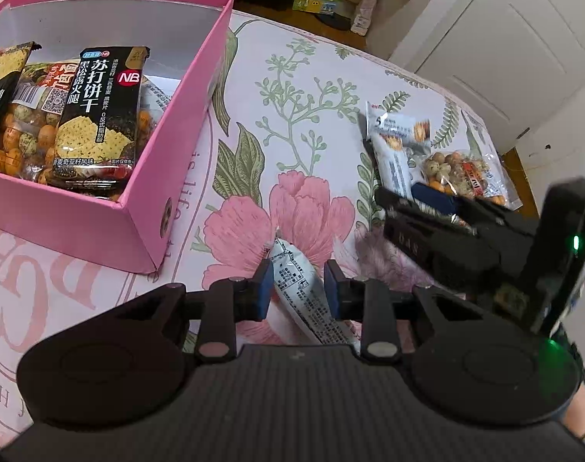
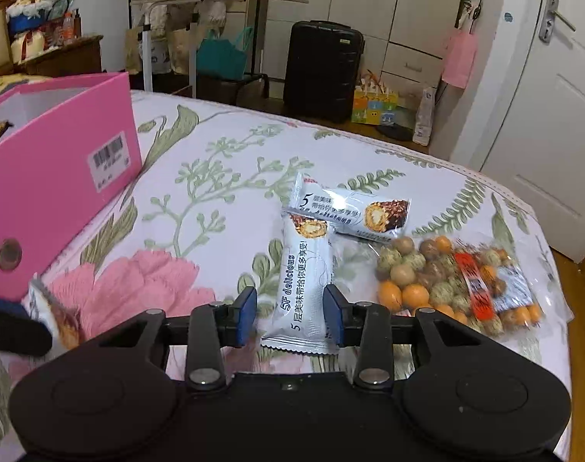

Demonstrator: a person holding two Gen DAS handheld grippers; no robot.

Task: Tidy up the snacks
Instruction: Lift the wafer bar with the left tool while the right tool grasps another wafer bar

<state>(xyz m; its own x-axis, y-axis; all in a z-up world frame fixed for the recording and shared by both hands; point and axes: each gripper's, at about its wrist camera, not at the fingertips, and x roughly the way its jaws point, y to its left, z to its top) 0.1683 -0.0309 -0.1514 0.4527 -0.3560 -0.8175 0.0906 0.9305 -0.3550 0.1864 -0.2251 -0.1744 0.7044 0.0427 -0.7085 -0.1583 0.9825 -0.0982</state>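
Item — white foil-wrapped snack bar [image 1: 306, 296] clamped in the left tool [image 1: 298, 288] above the floral bed cover [image 1: 292, 115], bound, it seems, for the pink cardboard box [image 1: 146, 208]; right tool [image 2: 290, 310] apart, straddling a second white bar [image 2: 304, 288] — next: close, lift.

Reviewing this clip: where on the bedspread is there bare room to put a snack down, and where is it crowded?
Bare bedspread lies between the pink box and the two white bar packets, and along the far edge. It is crowded where those packets meet the bag of coated nuts. The box's far half looks free; its near half holds cracker packs.
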